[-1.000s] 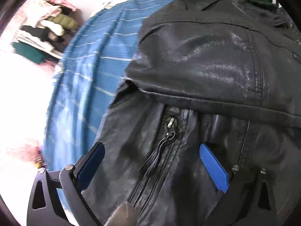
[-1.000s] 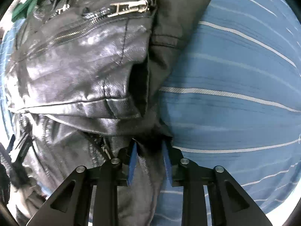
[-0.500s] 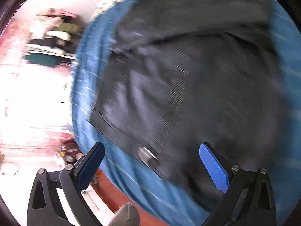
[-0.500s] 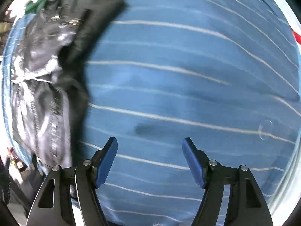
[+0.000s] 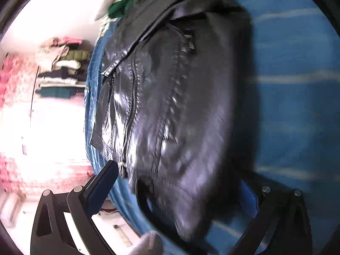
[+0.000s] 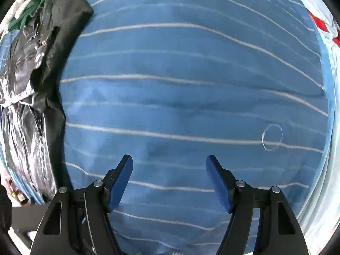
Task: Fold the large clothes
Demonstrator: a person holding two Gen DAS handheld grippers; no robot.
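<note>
A black leather jacket (image 5: 170,110) is lying folded on a blue striped bedsheet (image 6: 191,85), w/ a green garment (image 5: 125,2) just beyond its collar. The left gripper (image 5: 176,193) is hovering over the jacket's lower edge, jaws spread wide, gripping nothing. The right gripper (image 6: 170,178) is pointing down at bare sheet, jaws apart & empty, jacket well off to its left.

black leather jacket (image 5: 170,106) | folded, zipped | on blue striped sheet (image 6: 180,85)

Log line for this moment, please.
jacket: folded on bedsheet | left gripper: open | right gripper: open, empty
</note>
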